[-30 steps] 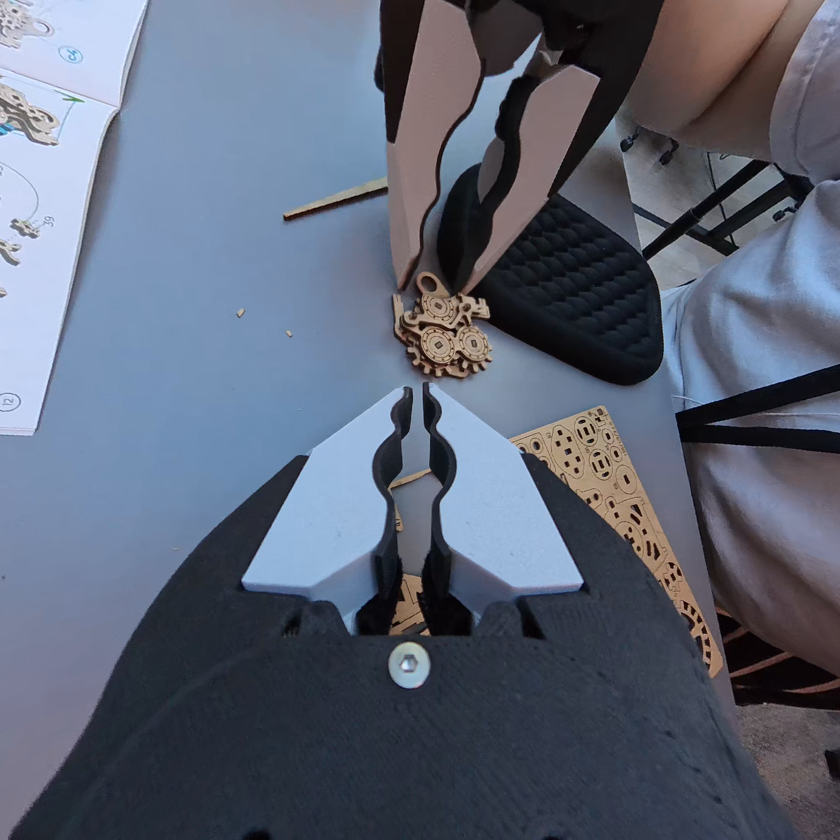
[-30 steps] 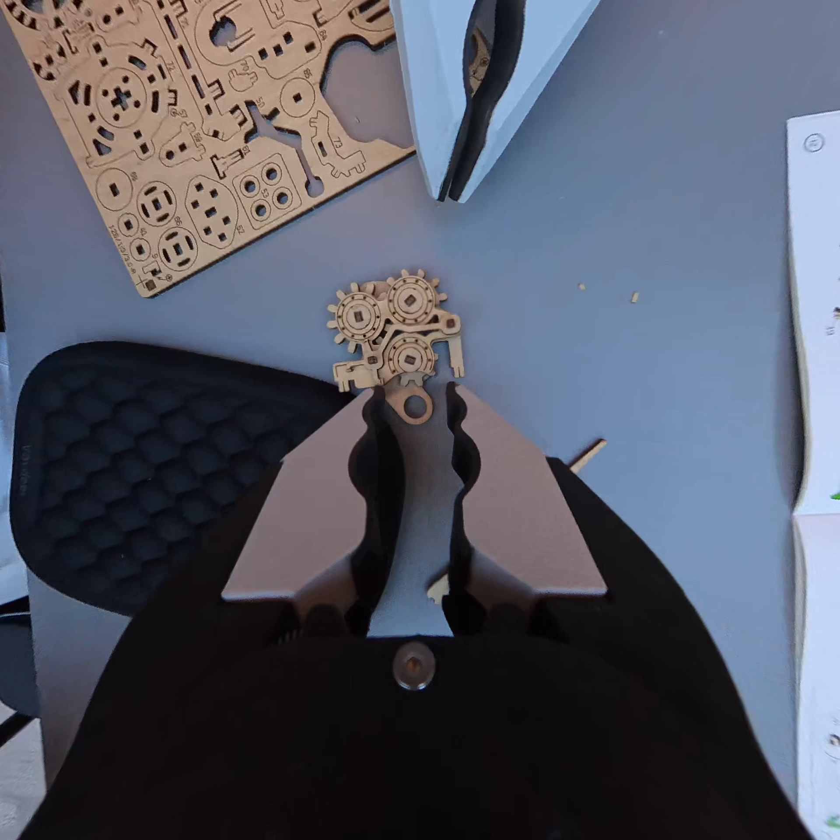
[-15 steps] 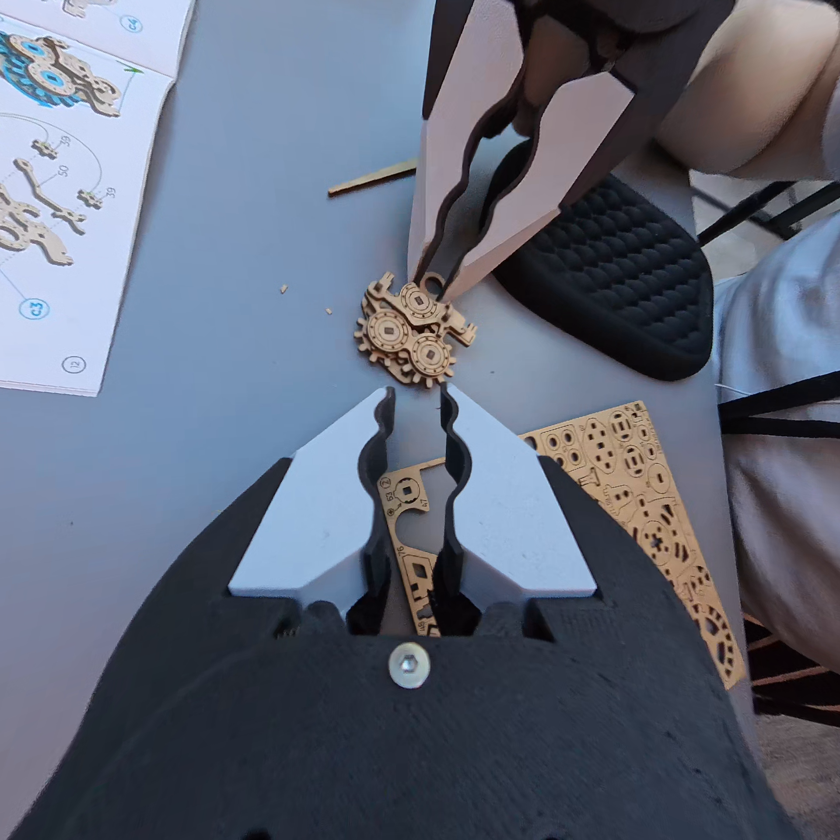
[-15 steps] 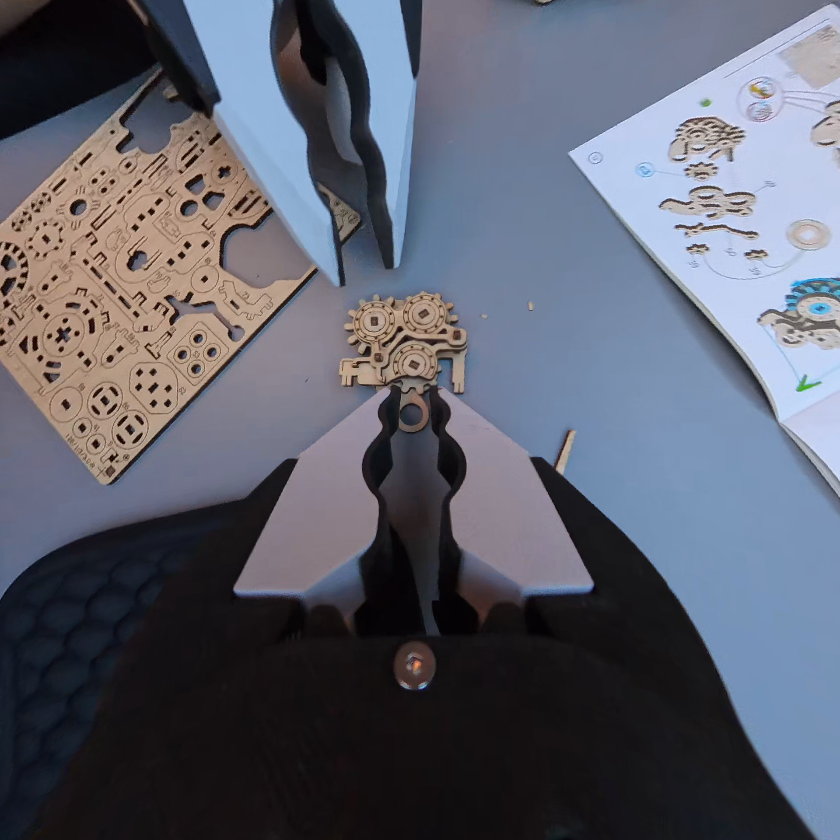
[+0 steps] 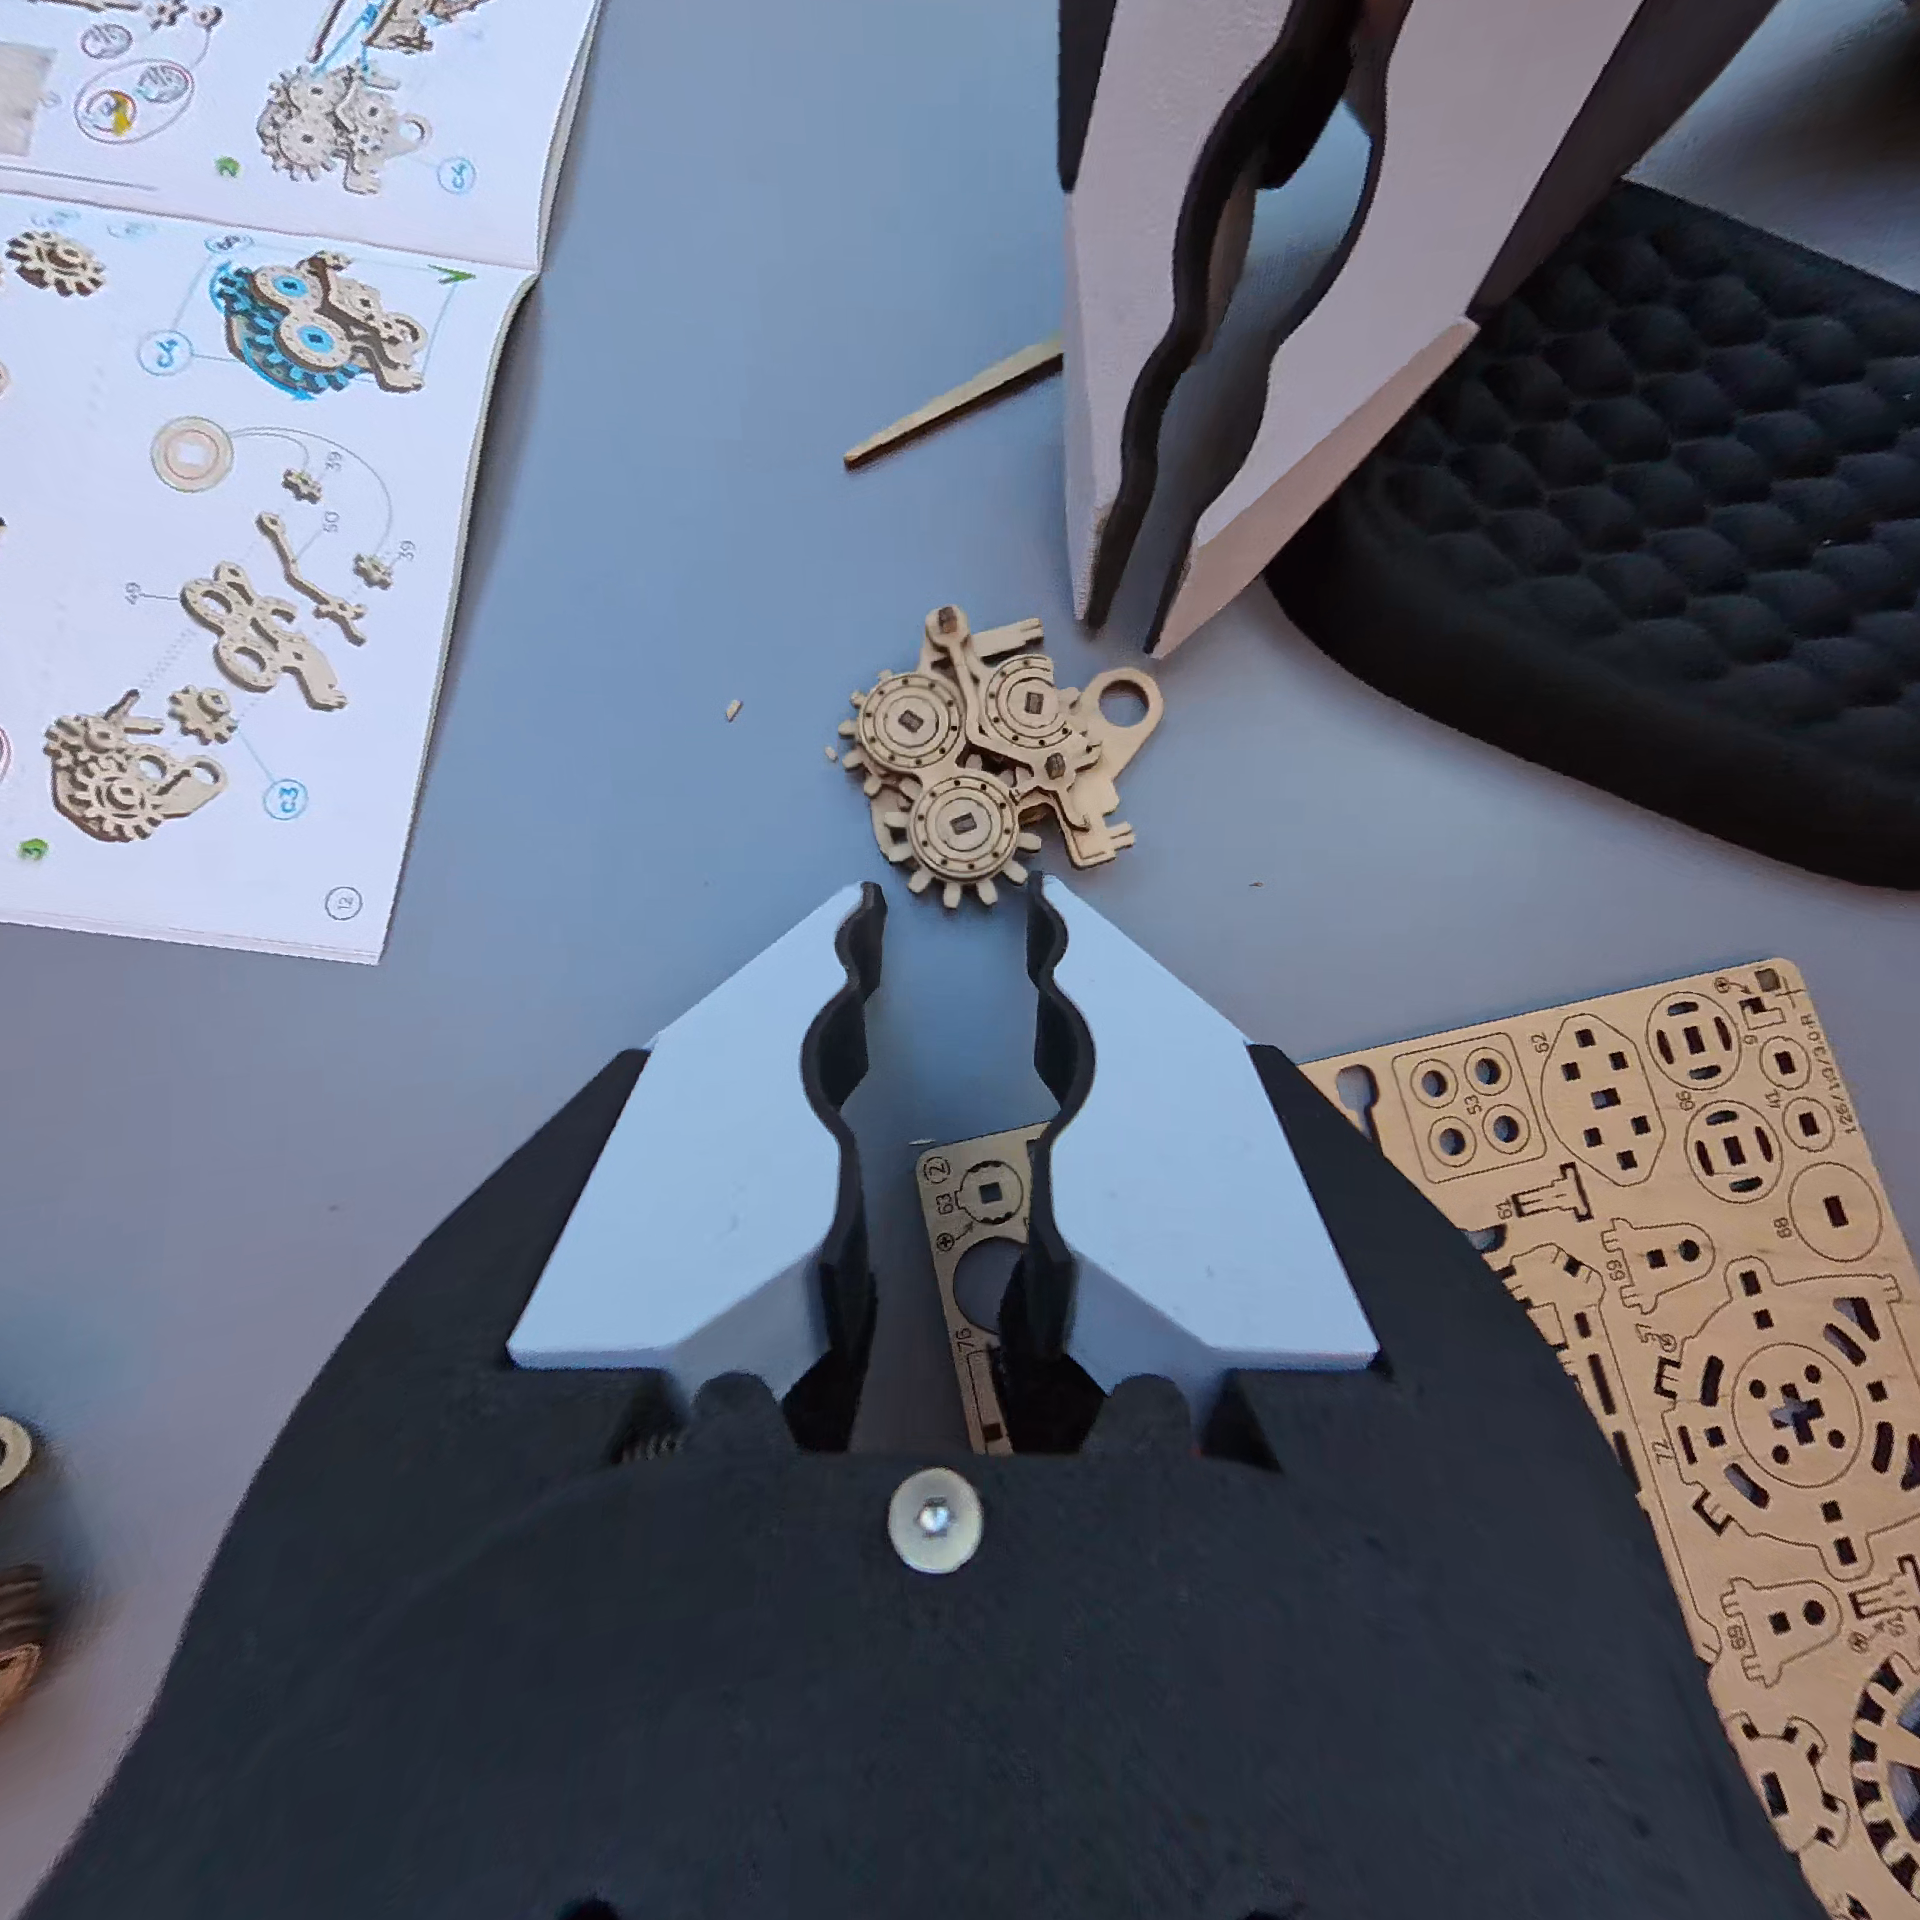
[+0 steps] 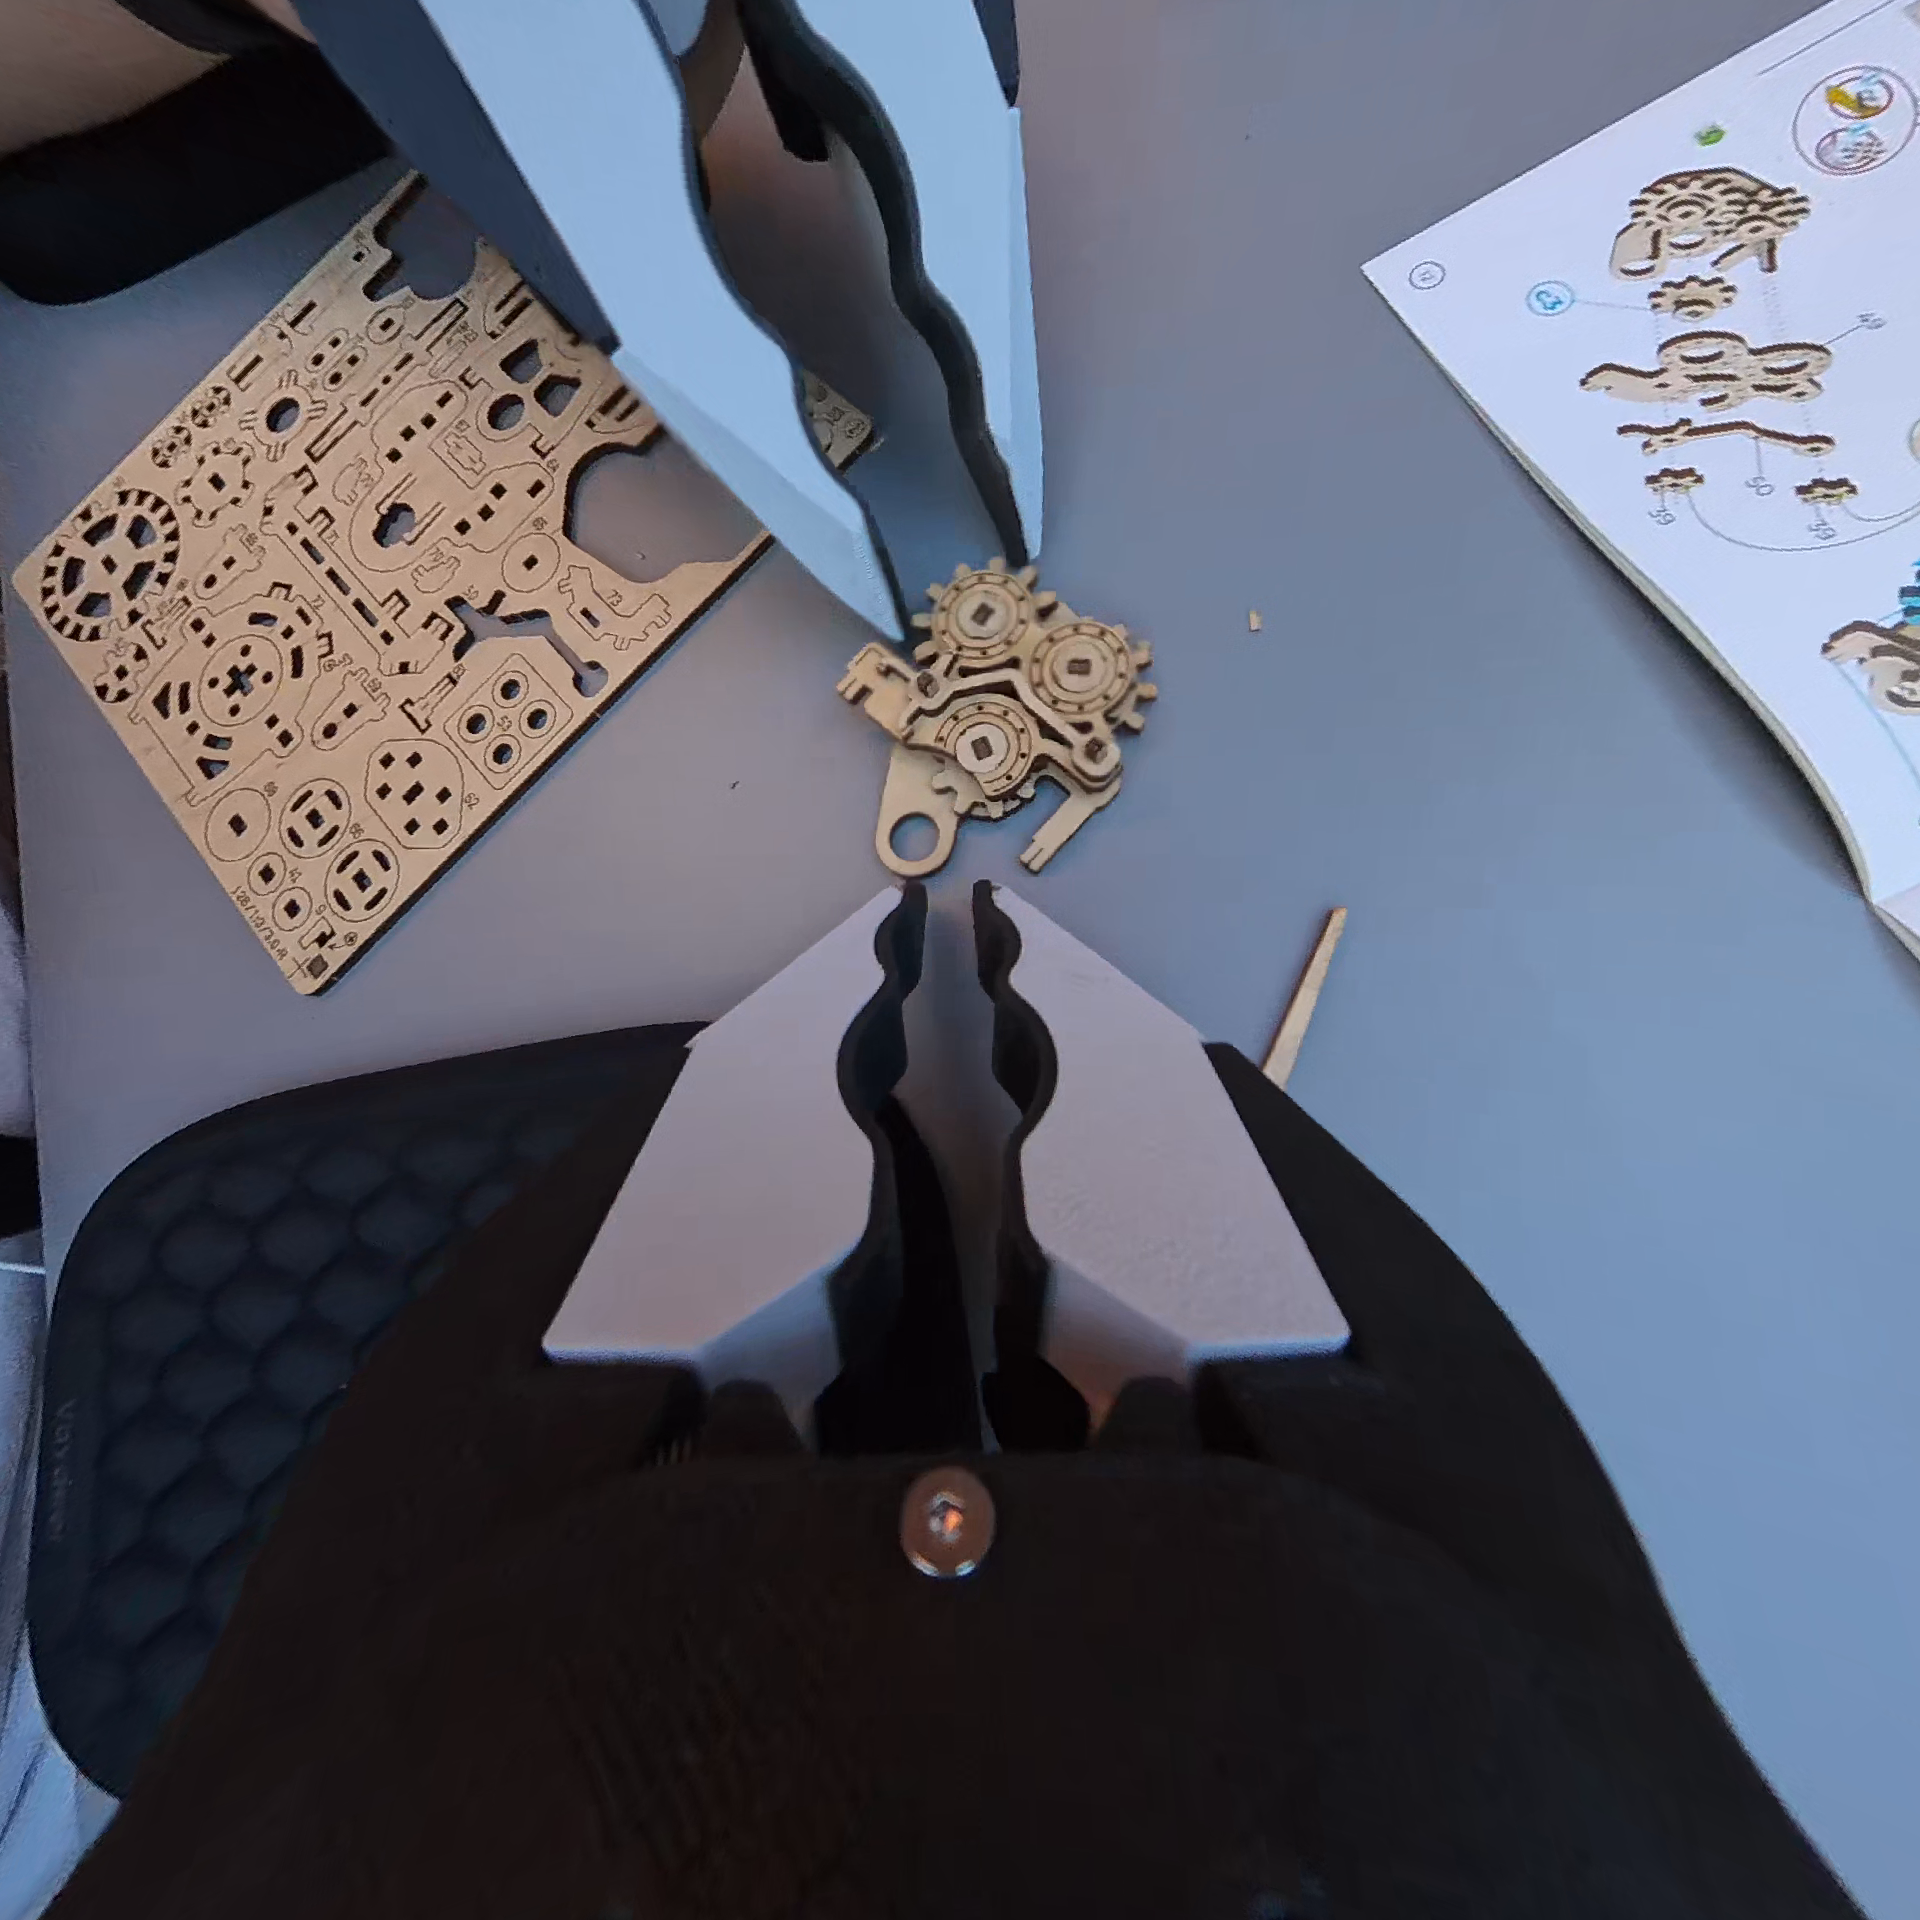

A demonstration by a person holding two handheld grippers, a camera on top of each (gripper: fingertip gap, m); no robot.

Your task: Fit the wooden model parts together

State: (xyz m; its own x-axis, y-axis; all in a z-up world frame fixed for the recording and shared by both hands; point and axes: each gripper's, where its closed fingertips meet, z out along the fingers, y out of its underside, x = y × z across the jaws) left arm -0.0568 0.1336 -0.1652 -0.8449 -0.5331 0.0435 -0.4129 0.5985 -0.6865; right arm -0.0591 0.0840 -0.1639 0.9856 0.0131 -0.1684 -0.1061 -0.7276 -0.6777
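Note:
A small wooden gear assembly [image 5: 987,758] with three gears and a ring tab [image 5: 1122,707] lies flat on the grey table. It also shows in the right wrist view [image 6: 997,707]. My left gripper [image 5: 951,894] is open, and its tips sit either side of the nearest gear without closing on it. It shows from the other side in the right wrist view [image 6: 961,592]. My right gripper [image 6: 948,894] is nearly closed with only a narrow slit, and it is empty. It sits just short of the ring tab [image 6: 914,836] and also shows in the left wrist view [image 5: 1125,634].
A laser-cut wooden parts sheet [image 5: 1662,1247] lies under and right of my left gripper. An open instruction booklet [image 5: 208,520] lies to its left. A black honeycomb pad [image 6: 260,1299] lies under my right gripper. A thin wooden stick [image 6: 1304,987] lies nearby. The left gripper's tips are roughly 6 cm from the right gripper's.
My right gripper has let go of the ring tab, drawn back a little and narrowed. The assembly has turned on the table. My left gripper has opened wider and come up to the gear.

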